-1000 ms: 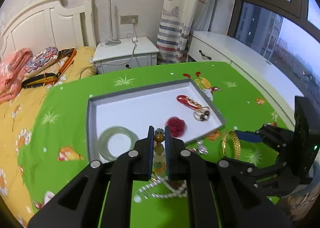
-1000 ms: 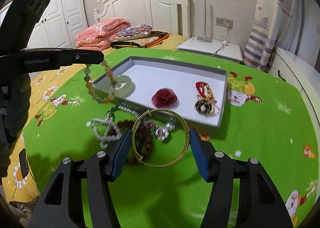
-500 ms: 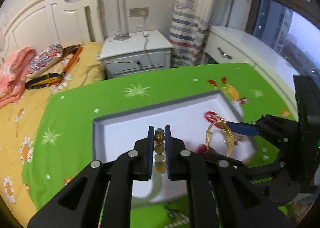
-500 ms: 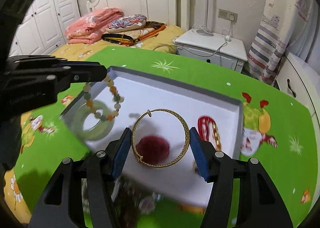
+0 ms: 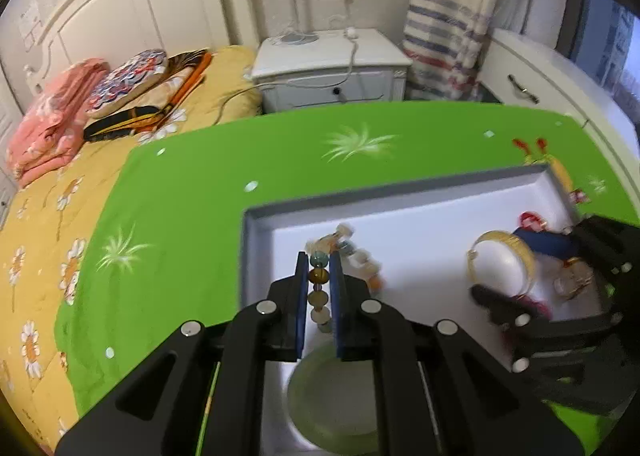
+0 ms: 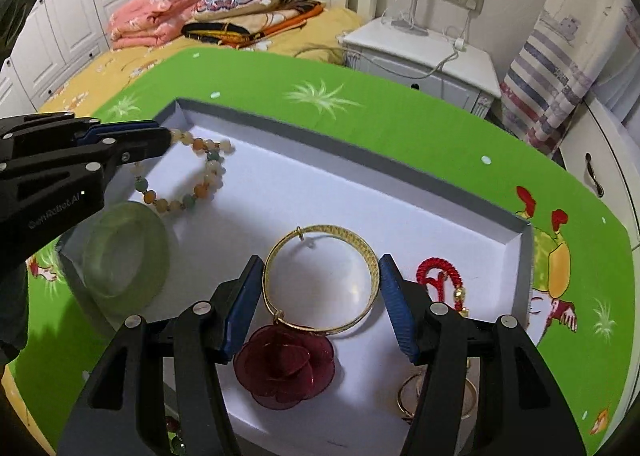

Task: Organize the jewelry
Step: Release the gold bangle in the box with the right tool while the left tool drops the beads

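My left gripper pinches the bead bracelet, dangling over the tray near its far-left corner. Right gripper clamps the gold bangle btwn 2 pads, above the tray's middle, w/ the red flower just beside.

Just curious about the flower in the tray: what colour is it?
Dark red, almost burgundy. The flower shows best in the right wrist view.
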Available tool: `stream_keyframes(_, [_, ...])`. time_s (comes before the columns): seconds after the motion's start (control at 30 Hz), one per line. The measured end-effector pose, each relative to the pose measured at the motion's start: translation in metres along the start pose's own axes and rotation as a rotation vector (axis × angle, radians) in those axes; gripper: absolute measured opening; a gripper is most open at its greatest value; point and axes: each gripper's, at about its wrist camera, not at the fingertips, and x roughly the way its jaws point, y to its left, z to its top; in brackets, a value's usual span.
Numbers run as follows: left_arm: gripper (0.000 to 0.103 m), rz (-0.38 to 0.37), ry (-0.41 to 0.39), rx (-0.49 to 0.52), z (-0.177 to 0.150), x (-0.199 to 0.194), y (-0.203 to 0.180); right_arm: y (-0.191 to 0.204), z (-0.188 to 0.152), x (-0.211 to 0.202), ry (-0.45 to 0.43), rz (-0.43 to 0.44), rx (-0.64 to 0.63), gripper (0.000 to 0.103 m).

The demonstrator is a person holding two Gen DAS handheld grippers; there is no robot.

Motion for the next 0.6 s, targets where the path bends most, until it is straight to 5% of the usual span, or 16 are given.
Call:
stream_keyframes(0.17, [0.014,0.023,-0.001,-0.015,-0.010,-0.001,0.010,-0.001,-0.001,-0.004,-0.028,0.033,0.025,0.060])
stream_keyframes(0.27, [0.041,0.057,-0.036,-0.019,-0.014,-0.014,0.014,-0.004,-0.003,-0.022,-0.082,0.037,0.038,0.060])
stream_keyframes(0.33, [0.069,0.103,-0.088,-0.022,-0.016,-0.031,0.016,-0.011,-0.004,-0.040,-0.129,0.043,0.062,0.060])
stream_keyframes(0.43, [0.087,0.130,-0.165,-0.033,-0.021,-0.060,0.017,-0.021,-0.007,-0.067,-0.187,0.053,0.091,0.060])
stream_keyframes(0.6, [0.093,0.104,-0.217,-0.071,-0.041,-0.100,0.018,-0.035,-0.023,-0.105,-0.256,0.046,0.126,0.060])
